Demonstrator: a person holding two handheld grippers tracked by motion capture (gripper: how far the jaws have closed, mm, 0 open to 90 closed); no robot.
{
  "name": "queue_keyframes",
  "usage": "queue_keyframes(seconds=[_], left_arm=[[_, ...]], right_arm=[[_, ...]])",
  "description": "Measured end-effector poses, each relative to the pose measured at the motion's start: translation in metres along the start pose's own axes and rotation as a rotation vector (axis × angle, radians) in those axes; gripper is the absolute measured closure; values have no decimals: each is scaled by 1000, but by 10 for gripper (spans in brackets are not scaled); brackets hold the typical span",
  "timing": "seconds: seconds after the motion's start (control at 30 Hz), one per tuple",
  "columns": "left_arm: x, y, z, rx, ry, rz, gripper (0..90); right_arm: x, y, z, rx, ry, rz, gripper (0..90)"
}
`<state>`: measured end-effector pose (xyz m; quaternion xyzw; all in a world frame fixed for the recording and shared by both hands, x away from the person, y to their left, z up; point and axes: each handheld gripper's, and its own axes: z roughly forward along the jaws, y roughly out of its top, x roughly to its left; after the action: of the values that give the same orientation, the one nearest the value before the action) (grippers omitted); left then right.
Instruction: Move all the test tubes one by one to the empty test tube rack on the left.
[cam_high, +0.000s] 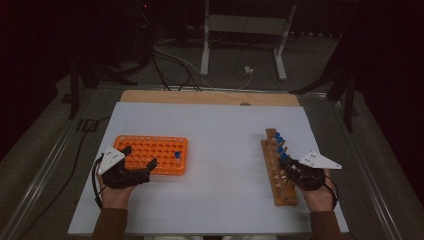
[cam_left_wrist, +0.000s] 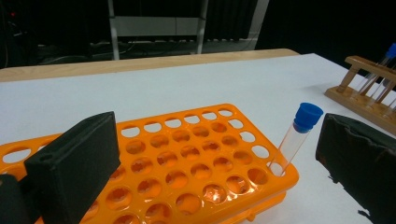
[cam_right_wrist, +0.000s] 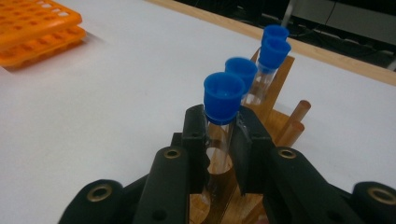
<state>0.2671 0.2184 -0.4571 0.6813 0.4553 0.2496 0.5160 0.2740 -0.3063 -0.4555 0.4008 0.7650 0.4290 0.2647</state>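
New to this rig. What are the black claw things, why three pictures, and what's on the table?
No robot arm here: a person holds a hand-operated two-jaw claw in each hand. The high view looks down on the white table from above the person's side. The other two come from cameras riding on each claw, looking along its black jaws.

On the table's left sits an orange tube rack with one clear, blue-capped tube standing in a corner hole. On the right is a wooden rack carrying several more blue-capped tubes.

The left claw is open, its jaws either side of the orange rack's near end, gripping nothing. The right claw is shut on a tube that sits in the wooden rack, pads pressing the glass just under its cap. Looks like tubes are being moved from the wooden rack to the orange one.
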Motion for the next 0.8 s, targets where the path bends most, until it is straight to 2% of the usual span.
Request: queue_keyframes(seconds=[0.33, 0.57, 0.8], left_arm=[[-5, 6, -1, -2, -4, 12, 5], [-16, 16, 0, -7, -29, 34, 5], [-30, 26, 1, -23, -65, 62, 5]], right_arm=[[1, 19, -19, -51, -9, -3, 769], [5, 43, -31, -88, -12, -27, 769], [17, 62, -32, -108, 13, -50, 769]])
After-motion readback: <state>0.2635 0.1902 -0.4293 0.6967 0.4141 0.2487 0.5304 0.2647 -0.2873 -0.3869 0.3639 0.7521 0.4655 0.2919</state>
